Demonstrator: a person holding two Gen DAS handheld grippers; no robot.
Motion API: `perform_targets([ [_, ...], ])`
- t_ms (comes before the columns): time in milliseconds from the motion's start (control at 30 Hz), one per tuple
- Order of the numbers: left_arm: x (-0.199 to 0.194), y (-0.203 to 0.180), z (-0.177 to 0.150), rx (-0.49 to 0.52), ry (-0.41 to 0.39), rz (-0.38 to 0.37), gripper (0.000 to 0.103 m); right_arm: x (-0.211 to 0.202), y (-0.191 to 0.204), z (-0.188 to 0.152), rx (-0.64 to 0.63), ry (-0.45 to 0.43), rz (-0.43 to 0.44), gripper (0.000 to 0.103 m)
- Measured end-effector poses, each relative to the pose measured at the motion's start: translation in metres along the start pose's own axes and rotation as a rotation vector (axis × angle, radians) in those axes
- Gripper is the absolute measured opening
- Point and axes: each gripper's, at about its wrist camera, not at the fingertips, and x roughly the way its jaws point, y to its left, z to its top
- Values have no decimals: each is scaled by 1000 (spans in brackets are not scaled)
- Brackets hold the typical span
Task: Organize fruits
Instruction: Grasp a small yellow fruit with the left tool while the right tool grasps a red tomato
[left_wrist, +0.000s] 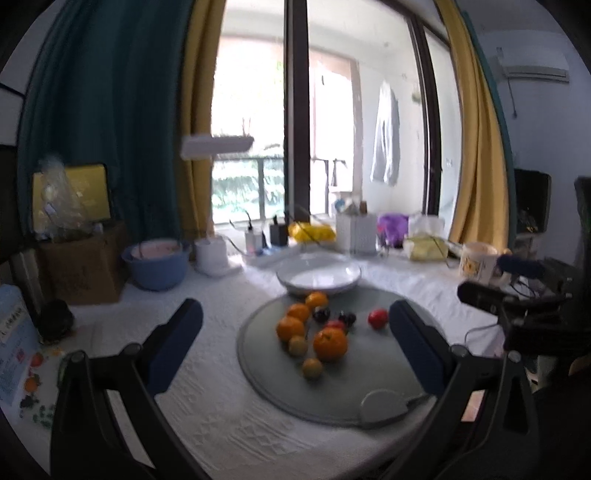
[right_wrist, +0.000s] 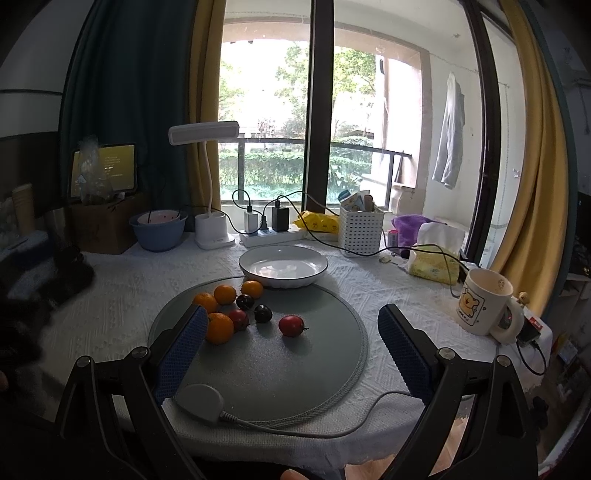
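Note:
Several fruits lie in a cluster on a round grey mat (left_wrist: 373, 391) (right_wrist: 325, 354): oranges (left_wrist: 330, 344) (right_wrist: 219, 327), dark plums (left_wrist: 321, 314) (right_wrist: 263, 313), small red fruits (left_wrist: 378, 318) (right_wrist: 291, 325) and two yellow-green ones (left_wrist: 312, 368). Behind the mat stands an empty white plate (left_wrist: 345, 275) (right_wrist: 317, 263). My left gripper (left_wrist: 295, 328) hovers open above the table, short of the fruits. My right gripper (right_wrist: 291, 332) is open too, its left finger (right_wrist: 181, 350) just beside the nearest orange. The other gripper (left_wrist: 517, 291) shows at the right of the left wrist view.
A mug (right_wrist: 484, 301) stands right of the mat. A white puck (right_wrist: 201, 402) with a cable lies on the mat's near edge. At the back sit a blue bowl (right_wrist: 157, 230), desk lamp (right_wrist: 214, 230), power strip (right_wrist: 269, 236), white basket (right_wrist: 360, 230) and tissue pack (right_wrist: 434, 266).

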Motion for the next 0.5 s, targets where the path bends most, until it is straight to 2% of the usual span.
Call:
perform_targets([
  [133,25,-2,-3,8,78,-16,101,19,-7,0,11,42,-3,95],
  [233,44,-5,-7,21,140,-29,101,35,-12,-1,32,93,37,93],
  [300,59,-6,-12,29,190,-44,101,48,-11,-2,30,129,53,80],
  [333,68,-6,-14,33,223,-53,100,53,-11,-4,29,143,53,69],
  [367,74,-6,-17,36,243,-60,97,62,-10,-6,30,169,55,66],
  [400,81,-6,-20,41,272,-69,89,69,-11,-7,39,192,58,66],
  [467,98,-5,-27,51,340,-83,82,84,-11,-10,61,237,70,65],
  [500,105,-4,-30,52,371,-90,73,89,-11,-10,63,249,69,64],
])
